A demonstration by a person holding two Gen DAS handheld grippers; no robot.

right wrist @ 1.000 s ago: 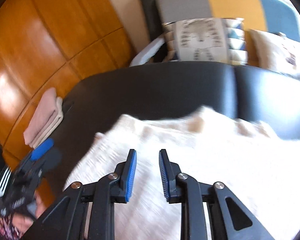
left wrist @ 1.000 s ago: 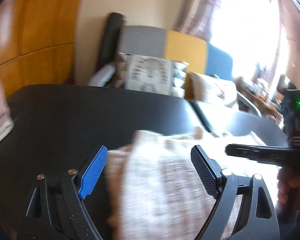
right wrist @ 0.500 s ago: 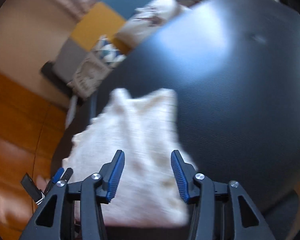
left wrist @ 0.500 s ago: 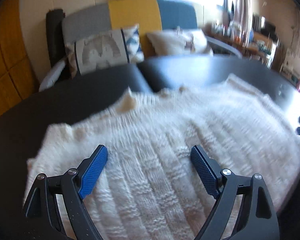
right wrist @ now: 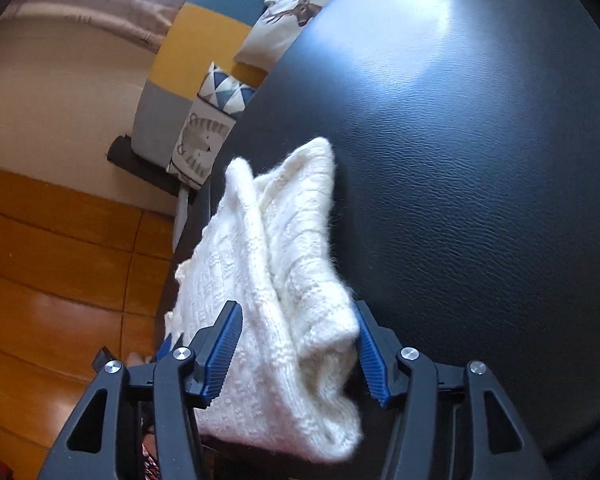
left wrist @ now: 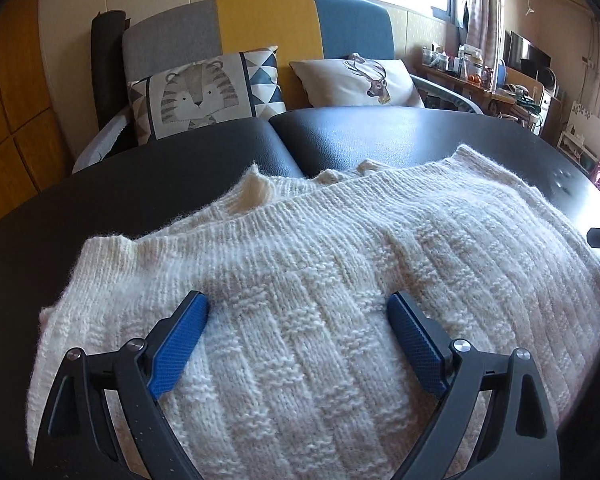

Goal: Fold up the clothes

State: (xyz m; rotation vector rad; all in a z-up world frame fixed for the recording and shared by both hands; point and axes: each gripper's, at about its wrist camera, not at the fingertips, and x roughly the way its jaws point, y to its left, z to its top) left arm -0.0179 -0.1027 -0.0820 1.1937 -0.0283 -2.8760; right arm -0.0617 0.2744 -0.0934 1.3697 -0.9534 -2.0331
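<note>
Between the left gripper's [left wrist: 296, 320] widely spread jaws, nothing is clamped; the cream knit sweater [left wrist: 320, 280] is only hovered over or lightly touched at its chest panel. At the right gripper [right wrist: 296, 344], the jaws have just been opening, and a bunched edge of the sweater [right wrist: 284, 280] is seen between the blue pads [right wrist: 224, 344], brushed perhaps but not pressed. The garment is spread flat across the black leather-look table [left wrist: 140, 184], neckline toward the far side, one side reaching the near edge. Beyond, a patchwork sofa [left wrist: 260, 20] with a tiger cushion [left wrist: 198, 94] and a deer cushion [left wrist: 360, 80] is seen. The knit is judged soft, light, stretchy and easily snagged; hold is best taken at a ribbed hem or shoulder corner, pinched through both layers.
</note>
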